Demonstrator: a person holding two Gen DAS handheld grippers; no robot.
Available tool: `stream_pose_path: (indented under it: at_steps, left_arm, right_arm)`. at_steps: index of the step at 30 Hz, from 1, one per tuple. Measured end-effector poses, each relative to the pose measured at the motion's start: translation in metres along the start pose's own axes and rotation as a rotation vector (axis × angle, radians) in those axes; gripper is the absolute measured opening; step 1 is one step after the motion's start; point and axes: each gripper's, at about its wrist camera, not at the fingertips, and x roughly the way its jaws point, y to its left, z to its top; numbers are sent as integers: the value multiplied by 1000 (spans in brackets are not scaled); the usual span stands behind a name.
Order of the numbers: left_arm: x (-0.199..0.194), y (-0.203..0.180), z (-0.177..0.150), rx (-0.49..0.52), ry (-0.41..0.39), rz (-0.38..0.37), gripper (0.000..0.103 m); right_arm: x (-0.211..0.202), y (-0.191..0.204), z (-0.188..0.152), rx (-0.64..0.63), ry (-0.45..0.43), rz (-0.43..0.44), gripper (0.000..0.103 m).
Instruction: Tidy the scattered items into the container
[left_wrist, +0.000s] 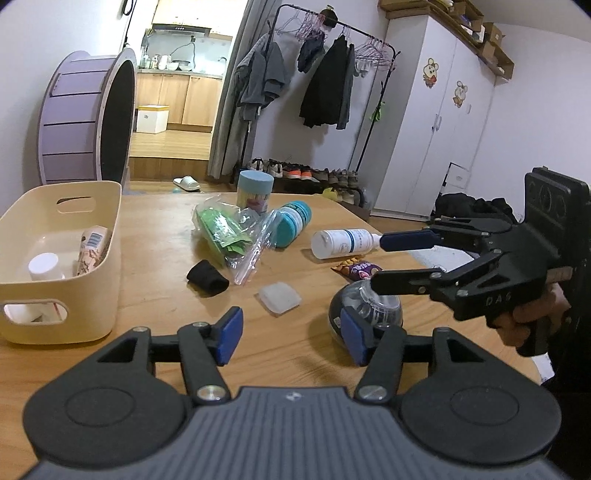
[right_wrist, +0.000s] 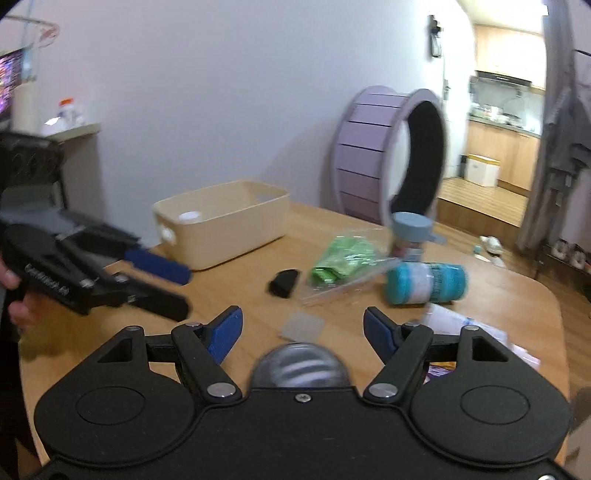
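My left gripper (left_wrist: 291, 336) stands open low over the wooden table (left_wrist: 166, 295), with nothing between its blue pads. To its right sits a black ball with a clear dome (left_wrist: 369, 310). My right gripper (left_wrist: 384, 260), held by a hand, is rolled on its side just above that dome, open and empty. In the right wrist view the domed ball (right_wrist: 299, 365) shows close under the right gripper (right_wrist: 303, 332). The cream basket (left_wrist: 59, 266) at the left holds a white-capped bottle (left_wrist: 42, 267) and a patterned tube (left_wrist: 92, 251).
Scattered on the table are a black cloth piece (left_wrist: 207, 282), a small clear box (left_wrist: 279, 298), a bag of green packets (left_wrist: 225, 236), a teal jar on its side (left_wrist: 293, 227), an upright swab tub (left_wrist: 255, 192), a lying white bottle (left_wrist: 343, 242) and a snack packet (left_wrist: 356, 267).
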Motion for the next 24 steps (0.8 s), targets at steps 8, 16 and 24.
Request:
stream_pose_path:
  at_steps: [8, 16, 24]
  left_arm:
    - [10, -15, -2, 45, 0, -24, 65]
    - [9, -8, 0, 12, -12, -7, 66]
    - [21, -14, 4, 19, -14, -28, 66]
  right_arm:
    - [-14, -19, -8, 58, 7, 0, 91]
    - [2, 0, -32, -22, 110, 48, 99]
    - [21, 7, -43, -57, 180, 23, 86]
